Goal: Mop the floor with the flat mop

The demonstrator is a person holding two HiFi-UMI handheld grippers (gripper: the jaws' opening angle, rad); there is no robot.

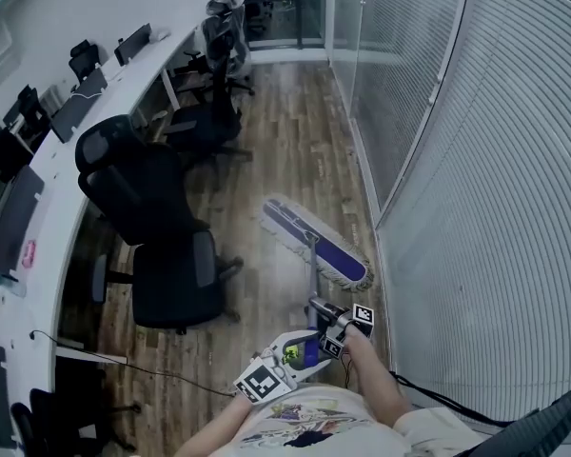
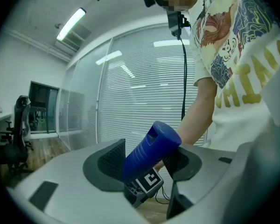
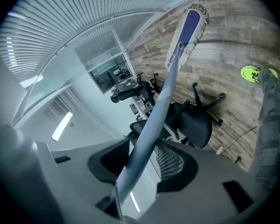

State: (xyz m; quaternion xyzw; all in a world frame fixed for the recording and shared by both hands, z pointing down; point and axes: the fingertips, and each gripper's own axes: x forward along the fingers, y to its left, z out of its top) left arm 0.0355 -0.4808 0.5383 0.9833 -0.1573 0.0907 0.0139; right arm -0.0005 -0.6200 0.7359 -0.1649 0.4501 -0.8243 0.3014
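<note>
Mop head (image 1: 314,244): flat, purple with a pale fringe, lying on the wood floor (image 1: 295,131) ahead of the person, near the foot of the blinds (image 1: 495,179); in the right tool's view it shows far up the shaft (image 3: 186,31).
Handle (image 1: 315,276): a pale shaft slanting from the head back to the two tools.
Grip (image 2: 149,150): the ribbed blue end of the handle, tilted, sitting between the left tool's pads.
Left tool (image 1: 309,350): clamped on the grip, jaws set wide around it (image 2: 147,164).
Right tool (image 1: 322,307): clamped on the handle further down, the shaft running out between its jaws (image 3: 144,162); its marker cube (image 2: 147,183) shows just under the grip.
Person: forearm (image 1: 376,388) and printed white shirt at the lower edge.
Chair (image 1: 162,217): black, on castors, left of the mop head, apart from it.
Desk (image 1: 57,160): long, white, along the left wall, more chairs beside it.
Cable (image 1: 143,367): thin, dark, across the floor below the chair.
</note>
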